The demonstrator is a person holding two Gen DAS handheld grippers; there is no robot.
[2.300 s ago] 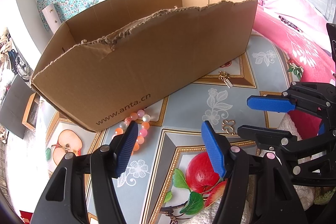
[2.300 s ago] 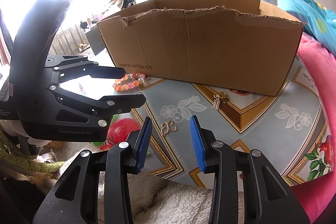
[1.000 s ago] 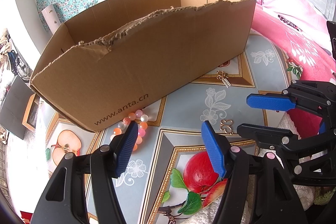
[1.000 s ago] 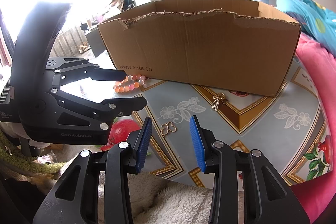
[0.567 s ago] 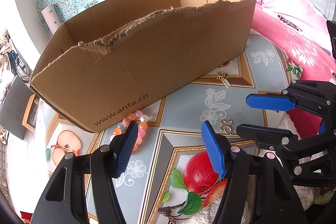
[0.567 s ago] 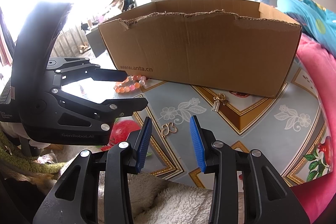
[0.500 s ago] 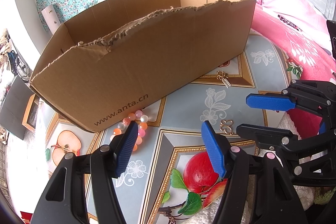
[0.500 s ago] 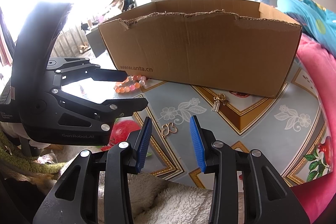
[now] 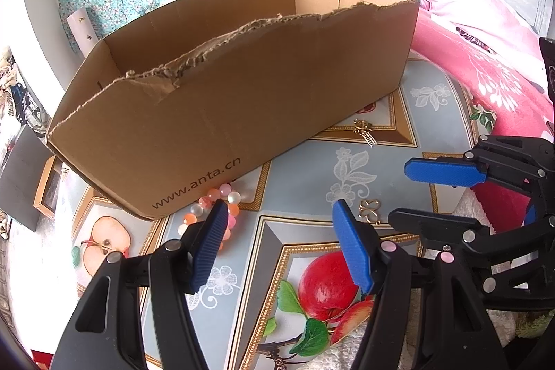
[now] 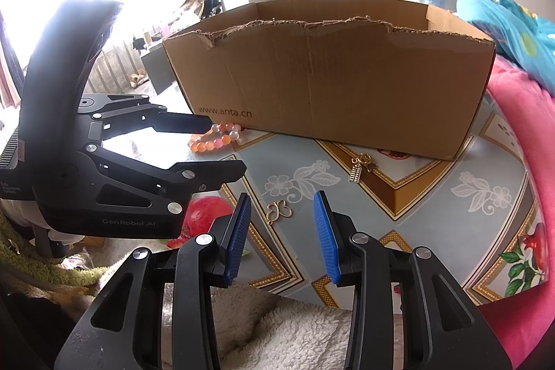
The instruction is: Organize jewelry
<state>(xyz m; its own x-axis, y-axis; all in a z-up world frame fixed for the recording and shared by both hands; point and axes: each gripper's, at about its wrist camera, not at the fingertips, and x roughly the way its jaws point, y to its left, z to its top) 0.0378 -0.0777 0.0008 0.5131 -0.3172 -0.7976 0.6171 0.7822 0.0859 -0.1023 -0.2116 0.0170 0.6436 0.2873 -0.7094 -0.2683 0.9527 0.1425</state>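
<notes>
Almost nothing has moved since the earlier frames: your two grippers hover where they were, and the jewelry lies where it lay.

Your left gripper (image 9: 279,224) hangs above the patterned counter (image 9: 312,169), fingers spread wide and holding nothing. Just past its left fingertip, the pink and orange beaded bracelet (image 9: 211,200) lies against the front wall of the open brown cardboard box (image 9: 242,85), below the printed "www.anta.cn".

Your right gripper (image 10: 279,217) is spread moderately, narrower than the left, also holding nothing. The small gold butterfly-shaped charm (image 10: 279,210) lies flat on the counter, seen between the blue fingers (image 10: 239,231) and beyond their tips; from the left wrist view the same charm (image 9: 369,208) sits just right of the left gripper's right fingertip.

The gold pendant with a dangling ladder-like piece (image 10: 360,165) lies further out, near the box's front right corner, well apart from both grippers.

A pink blanket (image 10: 527,134) borders the counter's right edge.
</notes>
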